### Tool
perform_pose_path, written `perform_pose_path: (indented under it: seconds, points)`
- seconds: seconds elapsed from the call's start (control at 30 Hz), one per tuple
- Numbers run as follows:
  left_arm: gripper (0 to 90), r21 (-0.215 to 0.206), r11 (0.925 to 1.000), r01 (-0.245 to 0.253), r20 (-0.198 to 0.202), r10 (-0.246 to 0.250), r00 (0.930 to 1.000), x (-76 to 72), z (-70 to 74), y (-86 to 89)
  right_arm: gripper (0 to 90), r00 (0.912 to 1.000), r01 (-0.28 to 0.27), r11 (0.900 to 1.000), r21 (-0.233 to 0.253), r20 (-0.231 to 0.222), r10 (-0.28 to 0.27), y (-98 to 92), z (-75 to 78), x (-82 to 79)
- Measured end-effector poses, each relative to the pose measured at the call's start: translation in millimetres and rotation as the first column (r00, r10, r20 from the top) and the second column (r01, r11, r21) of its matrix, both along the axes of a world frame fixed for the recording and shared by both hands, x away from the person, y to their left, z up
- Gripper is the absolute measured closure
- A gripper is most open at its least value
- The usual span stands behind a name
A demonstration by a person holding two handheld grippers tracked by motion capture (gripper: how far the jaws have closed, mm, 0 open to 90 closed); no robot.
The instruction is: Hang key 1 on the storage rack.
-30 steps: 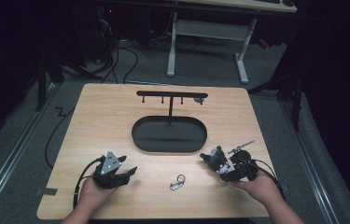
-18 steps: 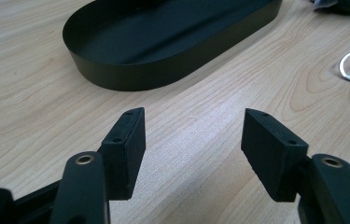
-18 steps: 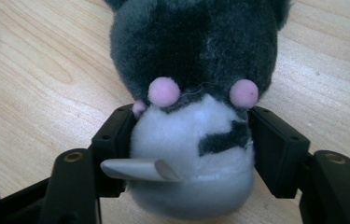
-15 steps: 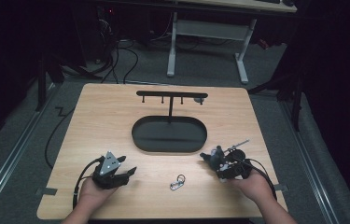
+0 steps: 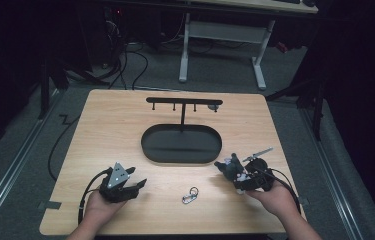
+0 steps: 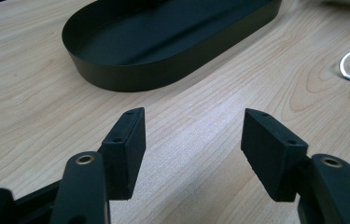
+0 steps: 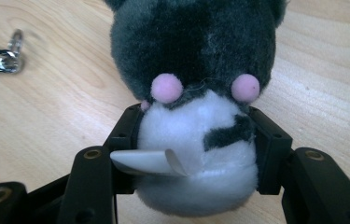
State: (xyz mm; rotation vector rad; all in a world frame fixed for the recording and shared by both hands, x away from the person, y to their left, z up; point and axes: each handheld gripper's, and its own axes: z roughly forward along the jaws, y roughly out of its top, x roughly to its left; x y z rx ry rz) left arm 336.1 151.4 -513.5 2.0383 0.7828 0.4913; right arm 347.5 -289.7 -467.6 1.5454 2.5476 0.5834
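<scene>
A plush toy — grey above, white below, with two pink dots — is being held by the right gripper, its jaws being pressed against the toy's white lower body from both sides, with a white label sticking out beside one pad. In the high view the right gripper is being kept at about 4 o'clock on the table, and the toy is being pointed toward 10 o'clock, just off the near right end of the black oval tray; whether the toy is being rested on the wood or carried just above it cannot be told. The left gripper is being held idle at about 7 o'clock, its jaws spread wide over bare wood with nothing between them, as the left gripper view confirms. A key ring with a clip is lying at 6 o'clock, between the two grippers and apart from both.

The step in hand is judged to be the carrying of the grasped toy. A short move toward 11 o'clock is probably being called for next — over the tray's rim, or up to the hook bar standing at 12 o'clock, if a hanging loop is present, which cannot be seen.
</scene>
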Motion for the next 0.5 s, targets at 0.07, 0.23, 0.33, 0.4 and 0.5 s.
perform_pose_path:
  seconds: [0.07, 0.23, 0.33, 0.4, 0.5]
  points:
    - [40.9, -0.001, 1.0, 0.0, 0.0, 0.0, 1.0, 0.0, 0.2, 0.3, 46.9, 1.0, -0.004, 1.0, 0.003, 0.003, 0.004, 1.3, 4.5, -1.3]
    - [40.7, 0.0, 1.0, 0.0, 0.006, 0.0, 1.0, 0.1, 0.0, 0.2, 46.9, 0.9996, -0.009, 1.0, 0.018, 0.027, 0.009, 2.6, 13.0, -0.8]
    - [39.8, -0.005, 1.0, -0.007, 0.014, 0.008, 0.9999, 0.5, 0.5, 1.2, 46.9, 0.9996, -0.003, 1.0, 0.027, 0.028, 0.002, 2.2, 17.1, 1.3]
    - [37.4, -0.003, 0.9999, -0.014, 0.016, 0.015, 0.9998, 0.8, 0.9, 2.1, 46.9, 0.9995, -0.002, 0.999, 0.038, 0.031, 0.001, 2.4, 20.3, 3.3]
    - [35.5, -0.003, 0.9997, -0.023, 0.017, 0.023, 0.9996, 1.2, 0.8, 2.4, 46.9, 0.9994, -0.002, 0.999, 0.038, 0.036, 0.001, 3.5, 23.5, 4.8]
